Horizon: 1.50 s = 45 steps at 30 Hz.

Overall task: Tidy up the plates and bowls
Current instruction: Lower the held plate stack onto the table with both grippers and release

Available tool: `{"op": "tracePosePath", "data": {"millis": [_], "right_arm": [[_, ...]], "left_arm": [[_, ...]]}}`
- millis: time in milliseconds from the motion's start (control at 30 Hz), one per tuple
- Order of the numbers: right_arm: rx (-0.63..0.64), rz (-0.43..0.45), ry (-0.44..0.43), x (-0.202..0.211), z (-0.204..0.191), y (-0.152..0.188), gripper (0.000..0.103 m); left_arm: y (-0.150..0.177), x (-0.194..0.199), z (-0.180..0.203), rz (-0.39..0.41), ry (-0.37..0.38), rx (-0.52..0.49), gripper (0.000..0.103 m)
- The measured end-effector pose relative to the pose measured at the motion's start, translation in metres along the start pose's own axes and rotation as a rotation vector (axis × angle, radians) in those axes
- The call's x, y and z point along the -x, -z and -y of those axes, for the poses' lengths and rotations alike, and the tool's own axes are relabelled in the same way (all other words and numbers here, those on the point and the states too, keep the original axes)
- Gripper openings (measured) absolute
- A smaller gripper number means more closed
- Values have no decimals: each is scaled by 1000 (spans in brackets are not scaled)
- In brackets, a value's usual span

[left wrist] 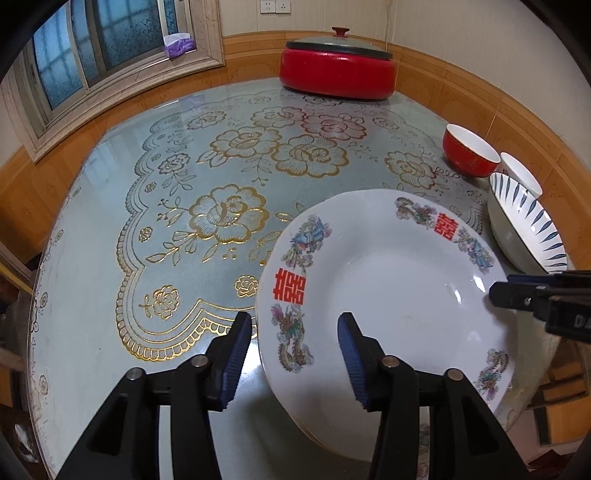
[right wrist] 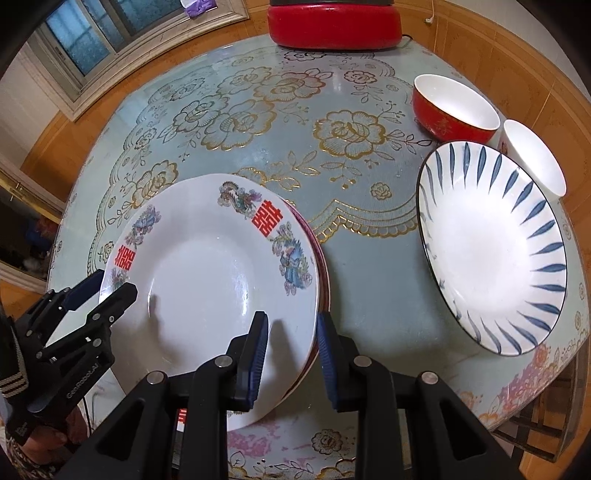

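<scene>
The top plate [left wrist: 388,280] of a small stack carries red double-happiness characters and coloured phoenix and dragon prints on its rim; in the right wrist view "GenRobot.AI" reads along the body of the left claw [right wrist: 99,288]. The stack sits at the near edge of a round worktop [left wrist: 110,206] with a glossy pale blue cover printed with gold roses. The left claw [left wrist: 295,354] is wide, its two blue pads straddling the plate's near left rim without pressing it. The right claw [right wrist: 291,350] stands narrower, pads either side of the stack's right rim, not visibly clamped. Right of the stack lie a wide bowl with blue leaf strokes [right wrist: 491,251], a red bowl [right wrist: 454,109] and a white bowl [right wrist: 532,158], close together. A red lidded cooker [left wrist: 338,66] stands at the far edge, by orange-tiled walls, a window [left wrist: 92,48] and wall sockets [left wrist: 275,5]. Only the right wrist view shows darker-rimmed plates under the top one; only the left shows the cooker's lid.
</scene>
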State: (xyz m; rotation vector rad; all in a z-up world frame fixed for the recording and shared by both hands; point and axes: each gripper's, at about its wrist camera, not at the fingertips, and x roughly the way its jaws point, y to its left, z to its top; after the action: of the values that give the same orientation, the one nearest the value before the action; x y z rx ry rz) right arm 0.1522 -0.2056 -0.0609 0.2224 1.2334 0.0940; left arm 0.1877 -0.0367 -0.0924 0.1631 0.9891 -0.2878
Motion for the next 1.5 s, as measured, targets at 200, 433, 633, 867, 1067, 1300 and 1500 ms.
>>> {"op": "tracePosePath", "data": {"millis": [200, 433, 633, 867, 1067, 1300, 1500], "right_arm": [[-26, 6, -11, 4, 2, 6, 28], [-45, 13, -17, 6, 1, 16, 28], [-70, 31, -41, 10, 2, 26, 28], [-78, 54, -64, 20, 2, 47, 28], [-116, 81, -68, 28, 13, 57, 28], [-119, 102, -109, 41, 39, 50, 28], [-123, 171, -97, 67, 82, 35, 28]], "left_arm": [[0, 9, 3, 19, -2, -5, 61], [6, 13, 1, 13, 15, 21, 64], [11, 17, 7, 19, 57, 11, 65], [13, 24, 18, 47, 135, 7, 74], [11, 27, 32, 67, 163, -12, 80], [3, 29, 50, 69, 158, -10, 80], [-19, 32, 86, 92, 171, -21, 89]]}}
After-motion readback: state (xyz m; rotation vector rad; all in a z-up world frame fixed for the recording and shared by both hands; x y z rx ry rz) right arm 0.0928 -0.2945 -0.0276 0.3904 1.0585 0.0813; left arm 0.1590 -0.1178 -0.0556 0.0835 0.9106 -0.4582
